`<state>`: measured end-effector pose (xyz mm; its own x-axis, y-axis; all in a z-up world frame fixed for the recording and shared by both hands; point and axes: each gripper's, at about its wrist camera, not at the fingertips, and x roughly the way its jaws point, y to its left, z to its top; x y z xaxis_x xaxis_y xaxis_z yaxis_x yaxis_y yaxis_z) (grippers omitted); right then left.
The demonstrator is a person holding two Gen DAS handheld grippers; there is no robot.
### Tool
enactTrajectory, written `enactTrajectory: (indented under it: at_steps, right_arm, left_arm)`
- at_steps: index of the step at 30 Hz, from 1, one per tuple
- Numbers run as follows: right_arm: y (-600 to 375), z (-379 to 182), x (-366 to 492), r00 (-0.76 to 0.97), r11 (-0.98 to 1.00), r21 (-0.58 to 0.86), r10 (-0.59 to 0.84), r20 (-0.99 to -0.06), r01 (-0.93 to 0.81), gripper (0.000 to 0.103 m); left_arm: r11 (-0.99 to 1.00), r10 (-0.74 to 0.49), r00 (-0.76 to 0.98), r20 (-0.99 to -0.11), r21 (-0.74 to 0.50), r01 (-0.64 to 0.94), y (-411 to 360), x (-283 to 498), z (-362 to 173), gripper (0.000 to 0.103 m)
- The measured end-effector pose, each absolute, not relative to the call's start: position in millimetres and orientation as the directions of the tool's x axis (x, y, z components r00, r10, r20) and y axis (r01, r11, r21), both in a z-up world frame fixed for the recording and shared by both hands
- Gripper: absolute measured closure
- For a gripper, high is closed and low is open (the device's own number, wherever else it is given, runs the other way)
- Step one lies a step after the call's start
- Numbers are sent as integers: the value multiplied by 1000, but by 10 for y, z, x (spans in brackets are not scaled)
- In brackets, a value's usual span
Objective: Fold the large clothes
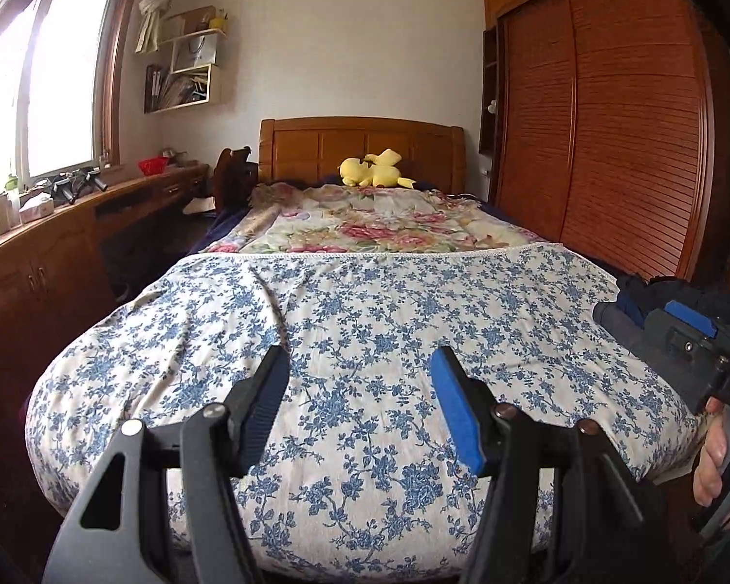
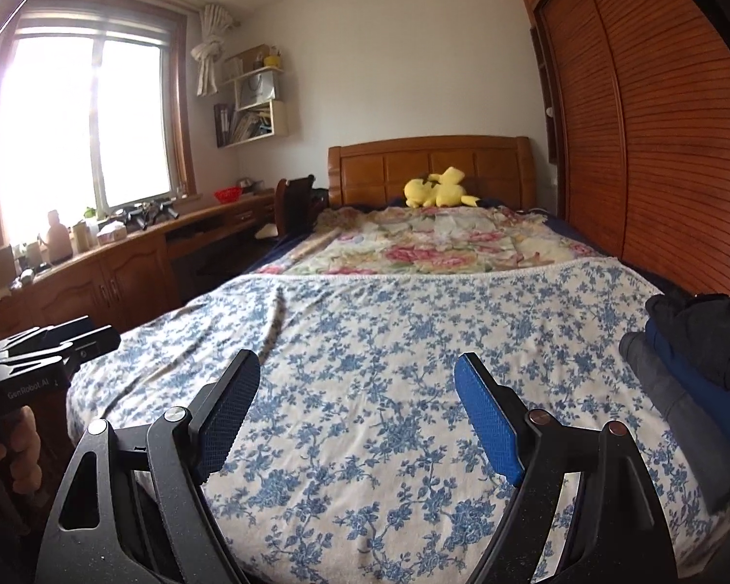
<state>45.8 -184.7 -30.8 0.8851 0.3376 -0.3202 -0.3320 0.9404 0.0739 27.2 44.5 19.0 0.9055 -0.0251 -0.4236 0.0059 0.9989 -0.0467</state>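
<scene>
1. Left wrist view: the left gripper [image 1: 360, 374] hangs over the near end of the bed, its jaws partly apart with nothing between them. Under it lies a blue-flowered sheet [image 1: 365, 301], spread flat and bare.
2. The clothes to fold sit as a dark pile of clothes [image 1: 666, 299] at 3 o'clock, on the bed's edge beside the louvred wardrobe [image 1: 608, 112]. The right gripper's body crosses in front of the pile, held by a hand [image 1: 720, 457].
3. Right wrist view: the right gripper [image 2: 357, 384] has its jaws spread wide and holds nothing. The pile is at 3 o'clock here too, navy and grey layers under a black one.
4. A yellow plush toy [image 2: 438, 190] rests at 12 o'clock by the headboard, well clear.
5. Likely step: fetching one garment. Best to pinch only the top black layer at an edge, then spread it flat on the sheet.
</scene>
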Motion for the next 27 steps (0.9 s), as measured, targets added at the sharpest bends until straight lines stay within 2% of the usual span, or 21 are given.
enactTrajectory:
  at_steps: [27]
  right_arm:
    - [-1939,-351,419,899,951,67,308,-313,-303,19]
  left_arm:
    - [999,-40,909,-415,-47,23,382,213,167,43]
